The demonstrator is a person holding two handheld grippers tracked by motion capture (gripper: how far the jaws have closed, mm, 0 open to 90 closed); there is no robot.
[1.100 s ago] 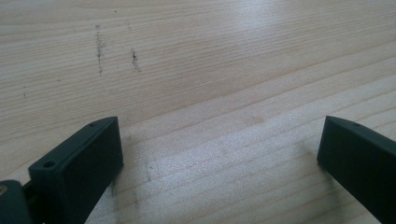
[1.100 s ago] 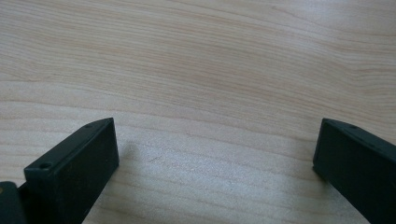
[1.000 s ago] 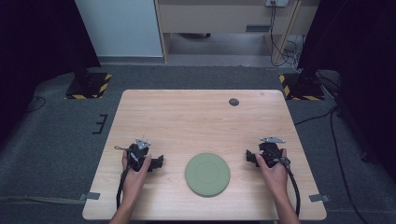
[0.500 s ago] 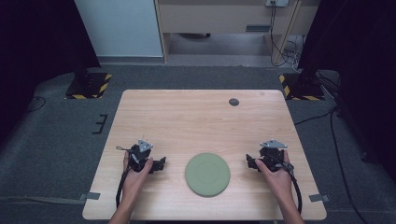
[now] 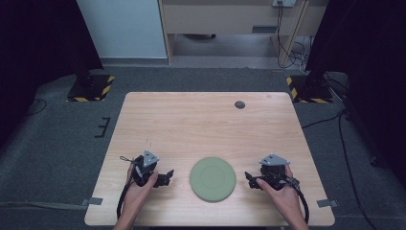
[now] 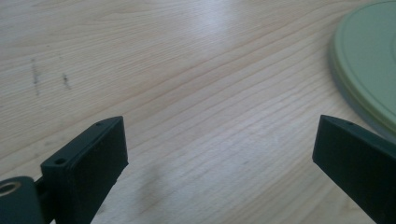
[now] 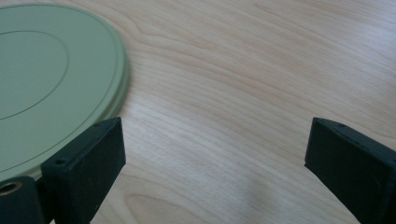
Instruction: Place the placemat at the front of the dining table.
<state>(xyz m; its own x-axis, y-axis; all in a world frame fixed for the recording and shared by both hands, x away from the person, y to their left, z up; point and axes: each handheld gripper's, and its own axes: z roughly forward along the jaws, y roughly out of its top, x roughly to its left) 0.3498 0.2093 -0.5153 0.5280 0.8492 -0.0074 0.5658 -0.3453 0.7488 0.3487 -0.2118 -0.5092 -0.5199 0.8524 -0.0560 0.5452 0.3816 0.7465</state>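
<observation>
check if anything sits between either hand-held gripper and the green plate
Nothing visible does. Bare wood lies between the left hand-held gripper and the green plate, and likewise between the plate and the right hand-held gripper.

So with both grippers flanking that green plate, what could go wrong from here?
1. The green plate lies flat on the table with a thin, low rim; open jaws coming in level may ride over the edge or push it instead of gripping.
2. The left gripper and right gripper face each other across the plate; uneven closing in could shove it sideways.
3. The plate sits near the table's front edge, so a nudge toward the person might slide it off.
</observation>
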